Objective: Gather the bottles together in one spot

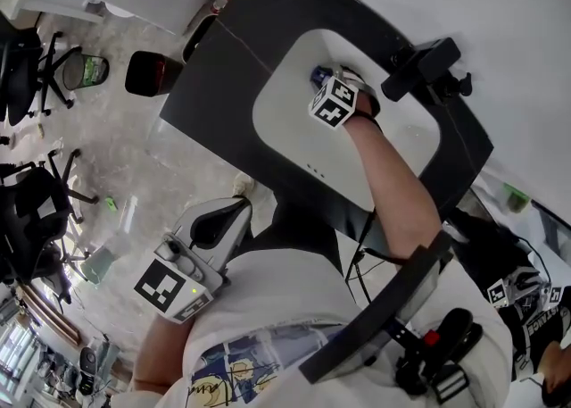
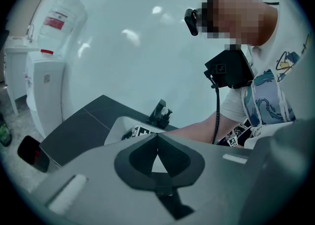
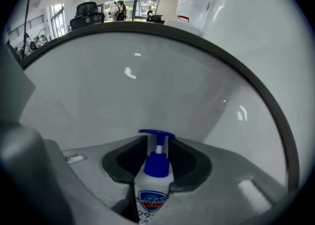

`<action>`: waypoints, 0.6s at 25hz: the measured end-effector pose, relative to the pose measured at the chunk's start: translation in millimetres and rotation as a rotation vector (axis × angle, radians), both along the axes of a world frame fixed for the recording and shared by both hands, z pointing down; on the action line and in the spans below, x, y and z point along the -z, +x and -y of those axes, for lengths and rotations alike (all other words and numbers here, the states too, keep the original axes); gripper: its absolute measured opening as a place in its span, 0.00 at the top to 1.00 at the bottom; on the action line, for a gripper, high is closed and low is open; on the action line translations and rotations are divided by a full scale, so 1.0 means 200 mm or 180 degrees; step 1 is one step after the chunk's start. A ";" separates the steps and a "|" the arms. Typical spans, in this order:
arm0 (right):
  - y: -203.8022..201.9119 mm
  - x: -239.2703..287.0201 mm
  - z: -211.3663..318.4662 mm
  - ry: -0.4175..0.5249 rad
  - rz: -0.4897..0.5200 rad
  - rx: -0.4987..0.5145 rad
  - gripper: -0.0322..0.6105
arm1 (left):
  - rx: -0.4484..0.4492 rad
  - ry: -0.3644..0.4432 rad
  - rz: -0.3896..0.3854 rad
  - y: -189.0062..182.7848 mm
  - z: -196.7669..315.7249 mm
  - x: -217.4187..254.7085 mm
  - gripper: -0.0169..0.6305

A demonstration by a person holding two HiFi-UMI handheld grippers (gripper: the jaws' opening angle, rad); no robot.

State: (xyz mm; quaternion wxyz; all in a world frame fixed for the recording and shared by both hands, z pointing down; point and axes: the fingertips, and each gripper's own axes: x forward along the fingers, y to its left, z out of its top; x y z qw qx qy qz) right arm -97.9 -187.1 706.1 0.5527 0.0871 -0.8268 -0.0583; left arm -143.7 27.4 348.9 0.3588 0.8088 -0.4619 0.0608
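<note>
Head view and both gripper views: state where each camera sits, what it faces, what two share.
Head view: on the head, facing steeply down at the sink; shows the right forearm and torso.
Left gripper view: on the left gripper, facing across the counter to the faucet and torso.
Right gripper view: on the right gripper, facing into the sink; soap bottle between its fingers.
Shared: head and left gripper views both show sink, faucet, right forearm.

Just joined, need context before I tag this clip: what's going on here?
A person is working with a handheld gripper in each hand. The right gripper reaches down into the white sink, its fingers closed on a Safeguard pump bottle with a blue pump head. The left gripper hangs back near the person's body, fingers together and empty.
</note>
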 end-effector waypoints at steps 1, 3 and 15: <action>0.00 -0.01 0.00 -0.0021 -0.0017 -0.0012 0.74 | 0.0008 -0.0005 0.0003 0.00 0.00 0.00 0.97; 0.00 -0.02 0.00 -0.0041 -0.0034 -0.0035 0.74 | 0.0019 -0.0009 0.0010 -0.01 -0.01 -0.01 0.97; 0.02 0.18 -0.02 0.0177 0.0459 -0.0310 0.78 | -0.0130 0.0052 -0.0021 0.02 0.01 0.01 0.97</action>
